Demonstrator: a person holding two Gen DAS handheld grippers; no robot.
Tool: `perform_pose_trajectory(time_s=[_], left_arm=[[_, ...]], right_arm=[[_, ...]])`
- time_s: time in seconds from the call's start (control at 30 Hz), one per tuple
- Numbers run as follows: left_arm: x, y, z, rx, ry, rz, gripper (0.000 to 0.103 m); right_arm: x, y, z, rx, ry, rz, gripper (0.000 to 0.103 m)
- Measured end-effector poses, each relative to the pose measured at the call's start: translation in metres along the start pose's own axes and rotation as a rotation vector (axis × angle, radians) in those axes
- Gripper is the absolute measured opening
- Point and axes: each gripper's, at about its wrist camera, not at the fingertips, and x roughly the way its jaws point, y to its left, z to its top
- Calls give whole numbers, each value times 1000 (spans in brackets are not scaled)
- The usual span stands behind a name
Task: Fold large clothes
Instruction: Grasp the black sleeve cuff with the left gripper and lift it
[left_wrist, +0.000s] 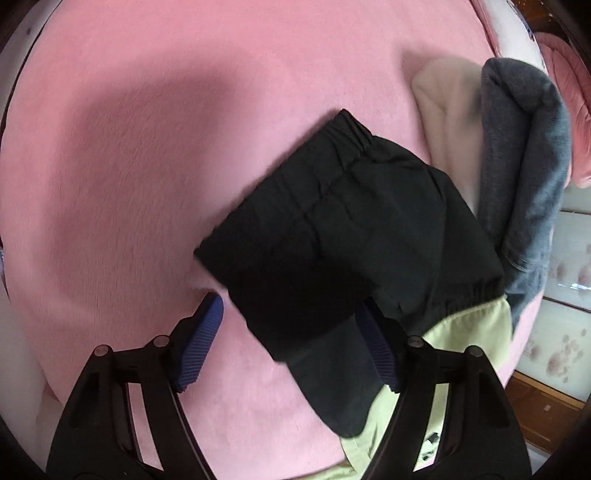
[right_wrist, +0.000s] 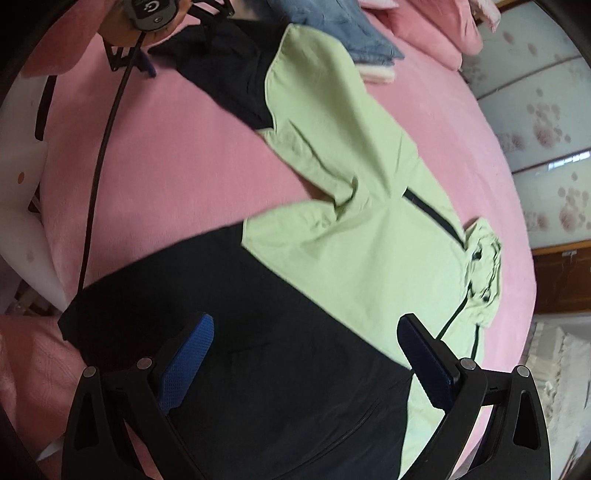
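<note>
One green-and-black jacket (right_wrist: 354, 236) lies spread on the pink bed cover (right_wrist: 177, 173), hood bunched at its far end. Both the left gripper (left_wrist: 291, 343) and right gripper (right_wrist: 306, 358) stand spread above black fabric, pinching nothing.

Green-and-black jacket (right_wrist: 343, 236) spread across pink bed (right_wrist: 177, 177); right gripper (right_wrist: 306, 354) over black hem, jaws wide apart.

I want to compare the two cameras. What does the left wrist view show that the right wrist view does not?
Only the left wrist view: the jacket's black cuff close up, between the open left tool.

Only the right wrist view: the jacket's green body, its hood, and the open right tool.

Both: the jacket, the pink bedcover and folded clothes.
</note>
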Motion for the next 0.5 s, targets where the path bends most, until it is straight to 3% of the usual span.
perform_pose_trajectory(time_s=[0.1, 0.17, 0.3, 0.5], left_arm=[[9, -17, 9, 108, -49, 29, 45], [9, -26, 14, 154, -80, 3, 17], [-10, -47, 16, 274, -206, -138, 10], [-59, -82, -14, 463, -338, -301, 5]], right_arm=[[10, -3, 5, 18, 33, -9, 101], [16, -1, 17, 31, 44, 1, 101], [17, 1, 21, 39, 28, 6, 101], [-16, 3, -23, 27, -35, -4, 101]])
